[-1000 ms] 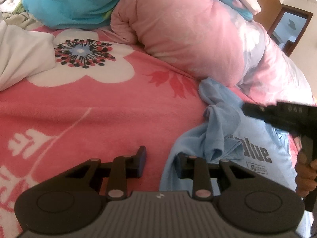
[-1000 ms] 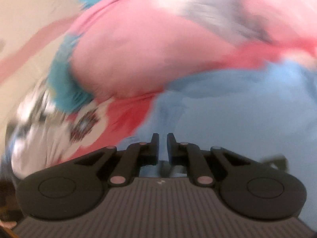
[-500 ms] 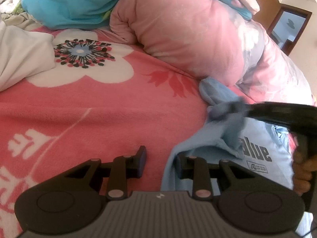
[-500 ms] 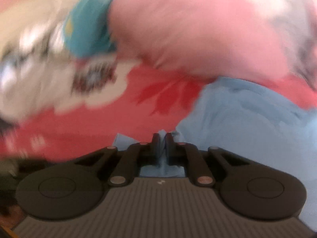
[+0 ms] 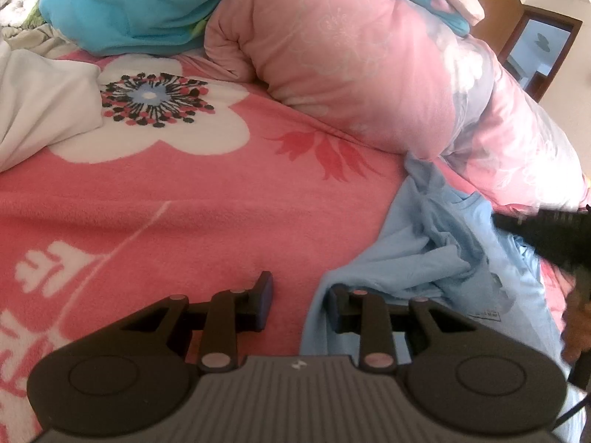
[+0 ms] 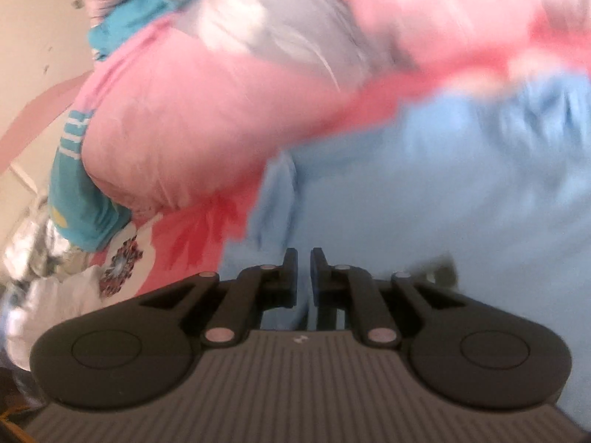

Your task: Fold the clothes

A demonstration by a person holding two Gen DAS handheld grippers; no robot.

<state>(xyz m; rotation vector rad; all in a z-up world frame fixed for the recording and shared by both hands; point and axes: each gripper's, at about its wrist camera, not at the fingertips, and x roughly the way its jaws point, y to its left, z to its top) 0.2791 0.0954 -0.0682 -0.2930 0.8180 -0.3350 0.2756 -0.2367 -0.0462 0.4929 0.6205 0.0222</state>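
Note:
A light blue T-shirt (image 5: 424,258) lies crumpled on the right side of the pink flowered blanket (image 5: 184,203). My left gripper (image 5: 299,289) rests low over the blanket, open; its right finger (image 5: 338,306) sits at the shirt's near edge, and only blanket shows between the jaws. My right gripper (image 5: 496,221) reaches in from the right over the shirt's bunched part, with a hand (image 5: 578,328) below it. In the blurred right wrist view that gripper (image 6: 303,258) hovers over the blue shirt (image 6: 443,184). Its jaws are opening from a narrow slit, and no cloth sticks up between the tips.
A rolled pink duvet (image 5: 351,66) lies across the back, right behind the shirt. A teal blanket (image 5: 129,11) is piled at the back left. A white garment (image 5: 37,103) lies at the left edge. A wooden door frame (image 5: 535,44) stands at the far right.
The right gripper pinched the shirt's bunched part half a second ago and swung to the right; its slit is now wider and the bunch lies flatter. The left gripper stayed put.

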